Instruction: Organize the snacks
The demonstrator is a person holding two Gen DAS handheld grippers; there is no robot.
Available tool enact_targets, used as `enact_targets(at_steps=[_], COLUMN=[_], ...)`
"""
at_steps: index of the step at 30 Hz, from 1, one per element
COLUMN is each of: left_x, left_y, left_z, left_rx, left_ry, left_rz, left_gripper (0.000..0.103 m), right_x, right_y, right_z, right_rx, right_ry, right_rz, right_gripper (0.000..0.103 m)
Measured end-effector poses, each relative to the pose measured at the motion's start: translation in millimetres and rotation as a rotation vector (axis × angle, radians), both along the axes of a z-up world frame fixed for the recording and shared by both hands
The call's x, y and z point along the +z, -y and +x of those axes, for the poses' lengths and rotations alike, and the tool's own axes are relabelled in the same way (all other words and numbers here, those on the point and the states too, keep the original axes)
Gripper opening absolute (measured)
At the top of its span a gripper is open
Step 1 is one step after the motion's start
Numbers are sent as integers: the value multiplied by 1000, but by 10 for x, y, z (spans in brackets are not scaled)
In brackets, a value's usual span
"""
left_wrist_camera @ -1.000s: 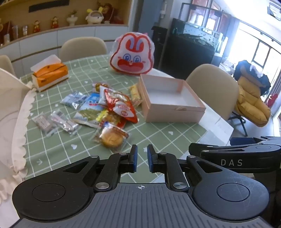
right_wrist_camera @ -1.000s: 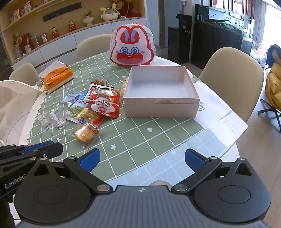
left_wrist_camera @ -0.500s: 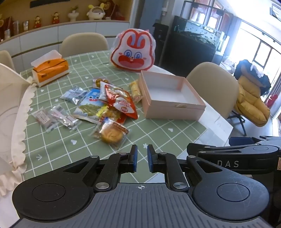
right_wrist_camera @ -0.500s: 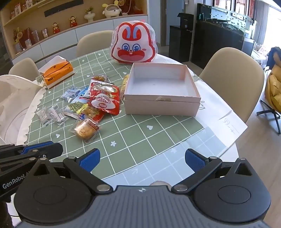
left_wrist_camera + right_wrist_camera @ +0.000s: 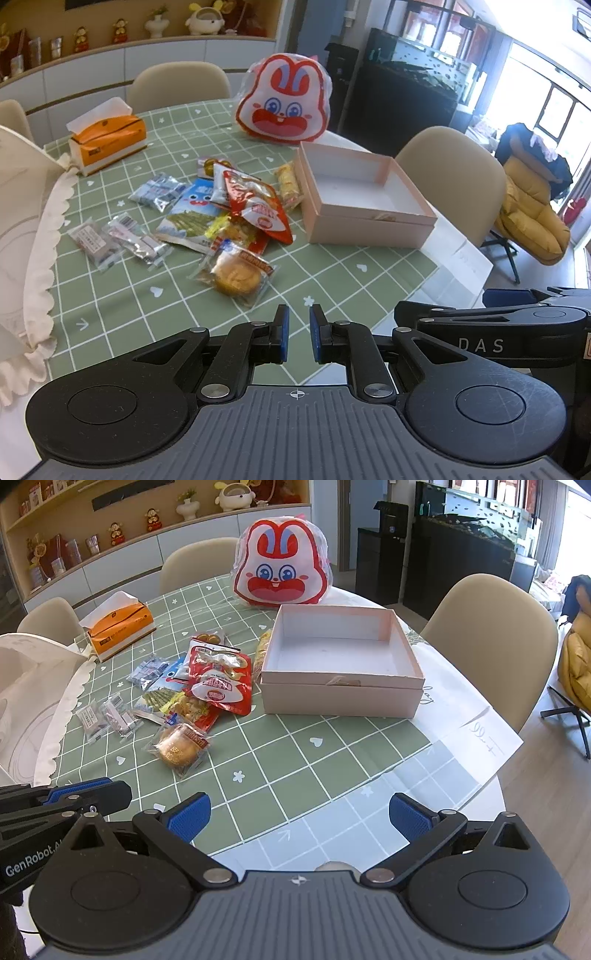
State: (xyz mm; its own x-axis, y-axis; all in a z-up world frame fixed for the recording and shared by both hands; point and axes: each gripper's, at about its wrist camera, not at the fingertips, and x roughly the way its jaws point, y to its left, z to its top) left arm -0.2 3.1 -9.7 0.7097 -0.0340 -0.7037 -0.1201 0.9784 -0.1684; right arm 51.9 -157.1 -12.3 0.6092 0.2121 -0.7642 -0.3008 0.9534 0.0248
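Left wrist view: left gripper point(image 5: 297, 338), black w/ blue pads, is clenched on nothing, jaws nearly together w/ only a thin slit of tablecloth showing between them. It hangs over the near edge of the green checked tablecloth point(image 5: 332, 273), tilted down. Just beyond the tips lies a round golden pastry in a clear wrapper point(image 5: 236, 275), apart from the pads. Behind it sits the snack pile: a red foil snack bag w/ a white label point(image 5: 260, 210) on top, a blue-and-green cartoon packet point(image 5: 192, 218) under it to the left, two small clear-wrapped sweets point(image 5: 118, 240) further left, a silver-blue packet point(image 5: 157, 190) behind those, and a yellow biscuit roll point(image 5: 290, 184) leaning by the box. Open pale pink cardboard box w/ white inside point(image 5: 369, 225) stands right of the pile, nothing in it. Behind the box: a red-and-white rabbit-face bag in clear plastic point(image 5: 284, 103). Far left, an orange tissue box point(image 5: 109, 142). Beige chairs ring the table.

Right wrist view: right gripper point(image 5: 299, 814) is released, blue pads spread wide w/ bare tablecloth between, nothing held. It sits near the table's edge, box straight ahead and the pile ahead-left; the wrapped pastry is the closest snack. White paper sheet w/ handwriting point(image 5: 476, 716) sticks out from under the box's right side. Left gripper's side shows at the lower left of this view, beside the right one.
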Motion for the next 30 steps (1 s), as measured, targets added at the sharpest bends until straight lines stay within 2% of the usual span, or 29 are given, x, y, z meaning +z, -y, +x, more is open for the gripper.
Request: enact_targets(at_steps=[30], left_x=[2], left_y=[10], left_z=[4], left_rx=[-6], left_ry=[-3], left_rz=[-9], left_gripper=[16], right_x=[3], right_y=[-2], right_z=[-30], right_rx=[-5], right_ry=[-5], right_rz=[1], right_gripper=[103])
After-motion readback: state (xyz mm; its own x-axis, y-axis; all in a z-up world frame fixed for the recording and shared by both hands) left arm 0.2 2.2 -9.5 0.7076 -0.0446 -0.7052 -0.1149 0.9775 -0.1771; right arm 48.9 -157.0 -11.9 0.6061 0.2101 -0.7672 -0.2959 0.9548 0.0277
